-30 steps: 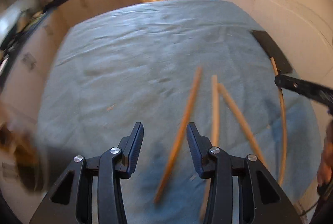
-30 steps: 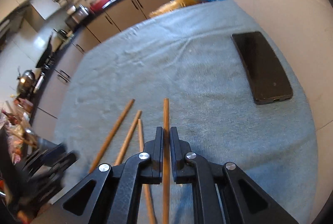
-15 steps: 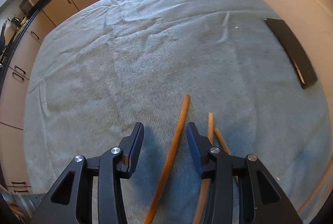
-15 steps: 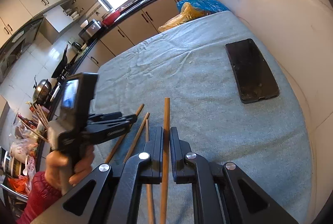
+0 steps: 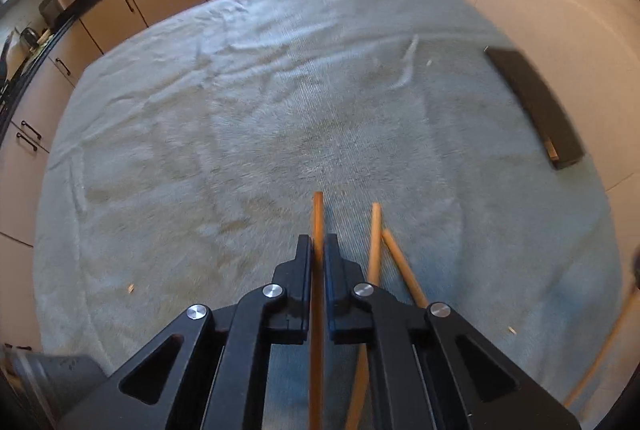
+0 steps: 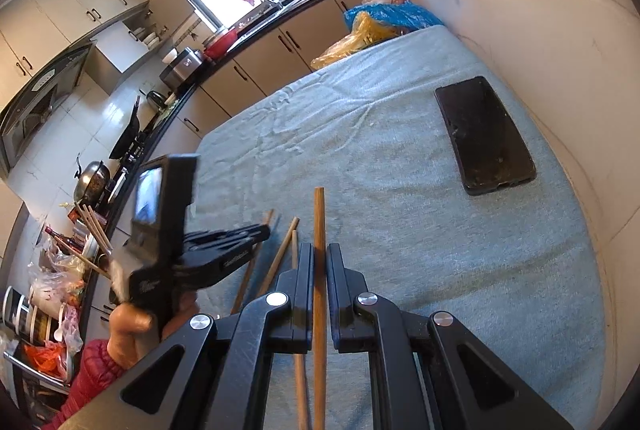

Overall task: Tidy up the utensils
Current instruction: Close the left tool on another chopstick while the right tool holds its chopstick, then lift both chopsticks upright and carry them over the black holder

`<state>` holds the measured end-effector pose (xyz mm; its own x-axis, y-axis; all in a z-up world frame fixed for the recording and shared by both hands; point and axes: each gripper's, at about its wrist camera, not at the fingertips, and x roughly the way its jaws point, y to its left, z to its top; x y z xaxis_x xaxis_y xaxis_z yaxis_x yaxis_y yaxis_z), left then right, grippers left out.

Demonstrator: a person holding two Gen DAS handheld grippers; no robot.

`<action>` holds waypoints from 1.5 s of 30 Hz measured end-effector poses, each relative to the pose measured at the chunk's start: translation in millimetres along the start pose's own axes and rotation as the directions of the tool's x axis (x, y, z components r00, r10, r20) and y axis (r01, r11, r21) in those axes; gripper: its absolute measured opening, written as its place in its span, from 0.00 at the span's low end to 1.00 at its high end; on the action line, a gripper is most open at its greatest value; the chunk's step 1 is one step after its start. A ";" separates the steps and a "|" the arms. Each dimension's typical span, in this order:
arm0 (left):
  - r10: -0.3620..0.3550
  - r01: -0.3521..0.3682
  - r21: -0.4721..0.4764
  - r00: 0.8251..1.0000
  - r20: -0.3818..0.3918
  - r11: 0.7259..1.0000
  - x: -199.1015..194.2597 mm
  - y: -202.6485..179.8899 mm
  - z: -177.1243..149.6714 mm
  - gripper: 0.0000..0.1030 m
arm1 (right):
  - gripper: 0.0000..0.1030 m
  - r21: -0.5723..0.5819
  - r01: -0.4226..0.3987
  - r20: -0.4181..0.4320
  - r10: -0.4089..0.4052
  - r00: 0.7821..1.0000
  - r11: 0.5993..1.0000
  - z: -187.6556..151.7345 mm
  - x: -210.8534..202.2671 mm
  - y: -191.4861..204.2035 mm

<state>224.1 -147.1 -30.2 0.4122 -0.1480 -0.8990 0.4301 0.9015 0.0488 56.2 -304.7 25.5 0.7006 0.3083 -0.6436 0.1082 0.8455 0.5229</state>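
Several wooden chopsticks lie on a blue-grey cloth. In the left wrist view my left gripper has its jaws closing tight on one chopstick, whose tip sticks out ahead of the pads. Two more chopsticks lie crossed just right of it. In the right wrist view my right gripper is shut on another chopstick, held off the cloth. There the left gripper shows at lower left, held by a hand, with the two loose chopsticks between the grippers.
A black phone-like slab lies at the cloth's right side near the pale wall. Blue and yellow plastic bags sit past the far edge. Kitchen cabinets and a cluttered counter run along the left.
My left gripper slid over the leftmost chopstick and its jaws went from wide open to shut on it. The right gripper kept its grip while its view tipped up slightly.
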 end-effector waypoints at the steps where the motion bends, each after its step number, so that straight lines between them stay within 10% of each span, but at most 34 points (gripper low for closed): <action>1: -0.009 0.009 -0.006 1.000 0.026 1.000 -12.3 1.6 -4.4 0.06 | 0.06 -0.006 -0.007 0.009 0.007 1.000 1.000 -0.5 -2.6 3.2; 16: 0.001 0.031 -0.086 0.936 0.353 0.996 -166.9 41.5 -62.5 0.05 | 0.06 -0.182 0.029 0.217 0.011 0.976 0.983 -22.9 -48.9 67.7; 45: 0.000 0.070 -0.140 0.893 0.450 0.988 -228.3 80.7 -92.6 0.05 | 0.06 -0.288 -0.002 0.269 0.083 0.960 0.958 -15.9 -57.8 119.3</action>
<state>90.3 -2.9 138.7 0.7296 -0.3151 -0.6070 0.3416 0.9368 -0.0756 17.5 -214.7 116.2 0.8707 0.2487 -0.4242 -0.1010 0.9347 0.3408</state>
